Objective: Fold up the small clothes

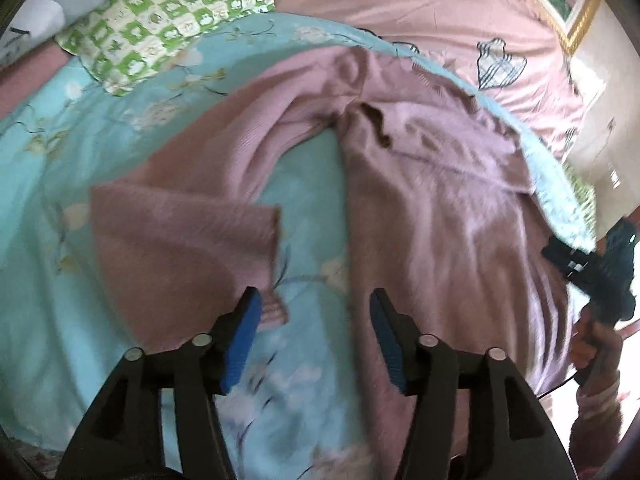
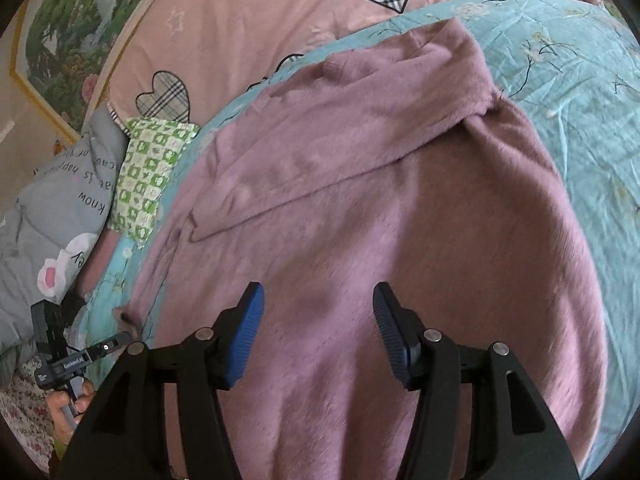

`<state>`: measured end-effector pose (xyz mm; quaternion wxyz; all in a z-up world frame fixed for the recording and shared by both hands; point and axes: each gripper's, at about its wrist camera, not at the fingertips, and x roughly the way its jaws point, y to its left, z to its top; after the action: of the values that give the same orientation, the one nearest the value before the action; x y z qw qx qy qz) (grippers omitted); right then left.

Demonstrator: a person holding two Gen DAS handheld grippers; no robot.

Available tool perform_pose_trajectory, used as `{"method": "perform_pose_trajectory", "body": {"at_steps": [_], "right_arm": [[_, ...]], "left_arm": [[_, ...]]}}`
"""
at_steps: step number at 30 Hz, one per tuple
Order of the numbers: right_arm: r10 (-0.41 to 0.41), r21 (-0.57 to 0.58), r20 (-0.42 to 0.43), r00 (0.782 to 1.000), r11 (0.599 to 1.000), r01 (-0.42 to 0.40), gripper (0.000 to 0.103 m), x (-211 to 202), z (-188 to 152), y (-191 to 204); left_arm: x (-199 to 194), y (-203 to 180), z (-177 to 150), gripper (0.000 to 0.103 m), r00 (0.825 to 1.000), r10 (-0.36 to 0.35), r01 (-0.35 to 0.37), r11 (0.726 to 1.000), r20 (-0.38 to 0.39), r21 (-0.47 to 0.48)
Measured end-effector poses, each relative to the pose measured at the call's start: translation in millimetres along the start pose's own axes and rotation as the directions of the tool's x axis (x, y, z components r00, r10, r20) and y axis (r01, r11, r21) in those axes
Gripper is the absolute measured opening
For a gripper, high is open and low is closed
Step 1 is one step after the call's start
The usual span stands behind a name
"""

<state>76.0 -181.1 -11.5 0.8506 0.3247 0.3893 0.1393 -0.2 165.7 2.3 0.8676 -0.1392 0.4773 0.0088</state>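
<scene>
A fuzzy pink sweater (image 1: 448, 208) lies spread on a turquoise floral bedspread (image 1: 48, 184). In the left wrist view one sleeve (image 1: 180, 232) stretches out to the left, and its cuff ends beside my left gripper's left finger. My left gripper (image 1: 316, 308) hovers open over bare bedspread between that sleeve and the body, with nothing between its pads. In the right wrist view the sweater (image 2: 400, 240) fills the middle, its other sleeve (image 2: 320, 140) folded slantwise across the chest. My right gripper (image 2: 318, 304) stands open above the sweater's body, holding nothing.
A green checked pillow (image 1: 160, 12) and a grey cushion with writing (image 2: 52, 220) lie at one end of the bed. A pink duvet with plaid hearts (image 1: 440, 4) lies behind the bedspread. A framed picture (image 2: 60, 40) leans beyond it. A hand (image 1: 596, 344) grips the other tool's handle.
</scene>
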Motion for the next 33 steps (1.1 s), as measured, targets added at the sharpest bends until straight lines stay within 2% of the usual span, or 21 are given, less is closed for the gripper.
{"method": "perform_pose_trajectory", "body": {"at_steps": [6, 15, 18, 20, 22, 23, 24, 29, 33], "right_arm": [[0.021, -0.016, -0.013, 1.000, 1.000, -0.022, 0.059, 0, -17, 13], [0.018, -0.029, -0.028, 0.999, 0.999, -0.019, 0.059, -4, -30, 23], [0.014, -0.030, -0.027, 1.000, 0.999, -0.015, 0.059, -5, -30, 23], [0.010, -0.034, -0.022, 1.000, 0.999, -0.011, 0.059, -7, -31, 23], [0.011, -0.031, -0.020, 1.000, 0.999, -0.012, 0.059, -7, -31, 22], [0.013, -0.030, -0.018, 1.000, 0.999, -0.013, 0.059, -8, -31, 22], [0.013, -0.028, -0.017, 1.000, 1.000, -0.013, 0.059, -8, -31, 22], [0.013, -0.027, -0.017, 1.000, 1.000, -0.014, 0.059, -8, -30, 21], [0.027, -0.020, -0.016, 0.999, 0.999, -0.028, 0.059, -7, -29, 20]], "left_arm": [[5, 4, -22, 0.065, 0.993, 0.116, -0.117, 0.992, 0.013, 0.057], [22, 6, -19, 0.064, 0.981, 0.186, -0.190, 0.977, 0.052, 0.094], [26, 8, -15, 0.055, 0.980, 0.193, -0.197, 0.976, 0.051, 0.093], [26, 13, -13, 0.032, 0.977, 0.207, -0.210, 0.974, 0.050, 0.084], [25, 21, -12, 0.026, 0.982, 0.181, -0.184, 0.981, 0.049, 0.065], [22, 26, -12, 0.018, 0.987, 0.153, -0.155, 0.987, 0.051, 0.046], [20, 28, -12, 0.013, 0.988, 0.147, -0.149, 0.988, 0.052, 0.038], [-2, 30, -7, 0.009, 0.994, 0.037, -0.035, 0.999, 0.099, -0.021], [-21, 12, 5, 0.008, 0.986, -0.058, 0.061, 0.998, 0.154, -0.014]]}}
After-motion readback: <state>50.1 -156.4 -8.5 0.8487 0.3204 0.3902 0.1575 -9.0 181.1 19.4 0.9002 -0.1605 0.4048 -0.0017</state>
